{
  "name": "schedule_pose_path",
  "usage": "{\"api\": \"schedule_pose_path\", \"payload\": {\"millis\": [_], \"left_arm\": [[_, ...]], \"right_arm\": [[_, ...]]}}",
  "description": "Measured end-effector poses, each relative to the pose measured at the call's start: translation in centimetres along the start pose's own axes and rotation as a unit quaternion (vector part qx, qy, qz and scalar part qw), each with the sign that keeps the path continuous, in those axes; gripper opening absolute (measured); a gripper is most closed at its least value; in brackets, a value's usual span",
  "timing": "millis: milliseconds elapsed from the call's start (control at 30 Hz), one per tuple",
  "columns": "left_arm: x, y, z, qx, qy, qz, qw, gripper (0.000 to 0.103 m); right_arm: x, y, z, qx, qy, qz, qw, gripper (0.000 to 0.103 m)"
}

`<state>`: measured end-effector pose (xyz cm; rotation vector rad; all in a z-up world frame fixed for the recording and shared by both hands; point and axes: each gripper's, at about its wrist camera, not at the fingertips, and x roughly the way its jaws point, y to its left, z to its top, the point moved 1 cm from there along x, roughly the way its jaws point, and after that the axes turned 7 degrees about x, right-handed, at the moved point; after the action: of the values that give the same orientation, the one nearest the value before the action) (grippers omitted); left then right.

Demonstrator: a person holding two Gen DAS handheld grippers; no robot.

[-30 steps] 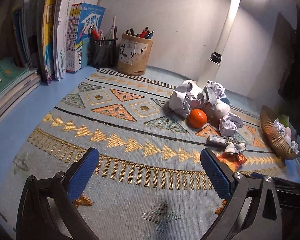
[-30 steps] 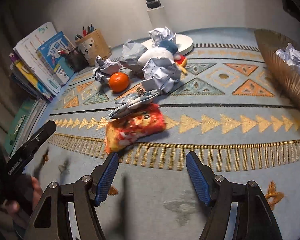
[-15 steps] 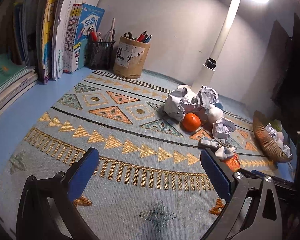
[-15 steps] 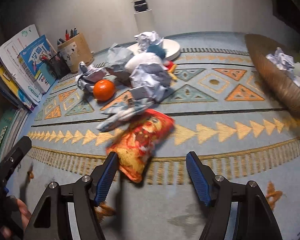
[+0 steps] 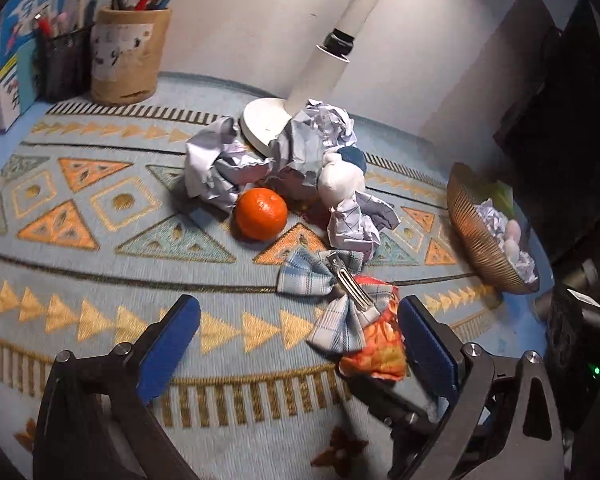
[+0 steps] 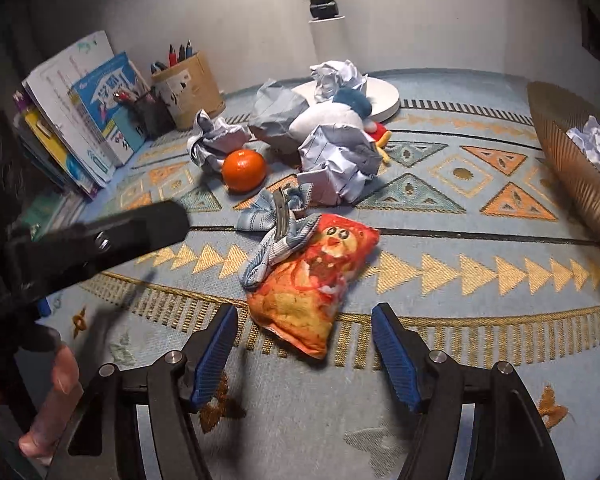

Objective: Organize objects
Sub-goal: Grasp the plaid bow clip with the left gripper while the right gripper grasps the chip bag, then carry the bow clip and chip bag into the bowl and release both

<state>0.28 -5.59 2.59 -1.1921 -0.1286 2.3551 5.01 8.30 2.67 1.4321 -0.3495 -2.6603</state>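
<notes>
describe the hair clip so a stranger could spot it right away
Start at the white lamp base on the patterned mat and come forward past the orange. The hair clip lies beside the snack bag. It is a plaid fabric bow with a metal clasp, unlike the crumpled paper nearby.

Light-blue woven mat (image 6: 440, 208) with orange triangle pattern carries: round orange fruit (image 6: 244, 165), crumpled white paper balls (image 6: 340, 162), plaid fabric bow (image 6: 278, 228), orange printed snack pouch (image 6: 312, 280), ribbed brown bowl (image 6: 572, 168).

Only "ot.AI" reads, in white on the left claw's (image 6: 100, 240) black body.
</notes>
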Motion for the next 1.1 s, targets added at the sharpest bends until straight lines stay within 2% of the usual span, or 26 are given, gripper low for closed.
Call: {"api": "schedule_pose_path", "payload": {"millis": [100, 200, 233, 267, 300, 400, 533, 567, 633, 667, 700, 733, 767, 800, 833, 933, 967, 1033, 1100], "left_arm": [[2.2, -0.8, 0.4, 0.009, 0.027, -0.006, 0.9996, 0.090], [3.3, -1.2, 0.3, 0.002, 0.031, -0.018, 0.9994, 0.090], [3.4, -1.3, 0.1, -0.001, 0.030, -0.021, 0.9993, 0.090], [3.3, -1.3, 0.0, 0.000, 0.027, -0.021, 0.9994, 0.090], [3.2, -1.5, -0.2, 0.003, 0.026, -0.019, 0.9995, 0.090], [3.2, -1.7, -0.2, 0.006, 0.028, -0.015, 0.9995, 0.090], [3.5, -2.8, 0.0, 0.013, 0.030, -0.018, 0.9993, 0.090], [3.7, -3.3, 0.0, 0.018, 0.033, -0.013, 0.9992, 0.090], [4.3, -4.2, -0.1, 0.032, 0.033, 0.022, 0.9987, 0.090], [4.5, -4.7, -0.1, 0.044, 0.031, 0.046, 0.9975, 0.081], [4.8, -5.1, -0.1, 0.060, 0.032, 0.071, 0.9952, 0.065], [4.9, -5.4, -0.1, 0.074, 0.033, 0.087, 0.9929, 0.057], [4.8, -5.3, -0.1, 0.078, 0.039, 0.078, 0.9932, 0.036], [4.5, -5.1, -0.1, 0.074, 0.041, 0.059, 0.9947, 0.024], [4.2, -4.7, -0.2, 0.066, 0.048, 0.040, 0.9959, 0.022], [2.3, -4.0, -1.2, 0.069, 0.041, 0.033, 0.9962, 0.021], [1.3, -3.9, -1.7, 0.076, 0.036, 0.020, 0.9962, 0.021], [-0.7, -4.0, -2.8, 0.095, 0.035, -0.034, 0.9943, 0.021], [-2.2, -4.1, -3.9, 0.110, 0.030, -0.046, 0.9925, 0.021]], "right_arm": [[0.8, 0.3, 0.3, -0.003, -0.013, -0.035, 0.999, 0.069], [1.0, -0.1, 1.0, 0.003, -0.019, -0.026, 0.999, 0.067], [1.0, 0.0, 1.1, -0.007, -0.019, -0.026, 0.999, 0.063], [0.9, 0.2, 1.0, -0.022, -0.019, -0.028, 0.999, 0.046], [0.8, 0.5, 0.8, -0.039, -0.016, -0.030, 0.999, 0.042], [-0.4, -0.2, -0.2, -0.052, -0.009, -0.024, 0.998, 0.039], [-2.2, -3.4, -0.9, -0.022, -0.013, -0.034, 0.999, 0.039], [-2.4, -4.1, -1.1, -0.020, -0.014, -0.037, 0.999, 0.039], [-2.9, -5.5, -1.2, -0.009, -0.010, -0.019, 1.000, 0.039], [-3.1, -6.0, -1.2, 0.000, -0.009, -0.008, 1.000, 0.039], [-3.2, -6.2, -1.3, 0.002, -0.010, -0.005, 1.000, 0.039], [-3.4, -6.3, -1.4, 0.000, -0.012, -0.006, 1.000, 0.039], [-3.5, -6.2, -1.5, -0.005, -0.016, -0.008, 1.000, 0.039], [-3.7, -6.0, -1.5, -0.012, -0.019, -0.006, 1.000, 0.039], [-3.9, -5.9, -1.7, -0.019, -0.020, -0.001, 1.000, 0.039], [-5.1, -5.6, -2.3, -0.043, -0.025, 0.032, 0.998, 0.039], [-5.8, -5.5, -2.7, -0.056, -0.028, 0.044, 0.997, 0.039], [-6.6, -5.5, -3.3, -0.079, -0.027, 0.046, 0.995, 0.039], [-6.7, -5.8, -3.9, -0.090, -0.014, 0.038, 0.995, 0.039]]}}
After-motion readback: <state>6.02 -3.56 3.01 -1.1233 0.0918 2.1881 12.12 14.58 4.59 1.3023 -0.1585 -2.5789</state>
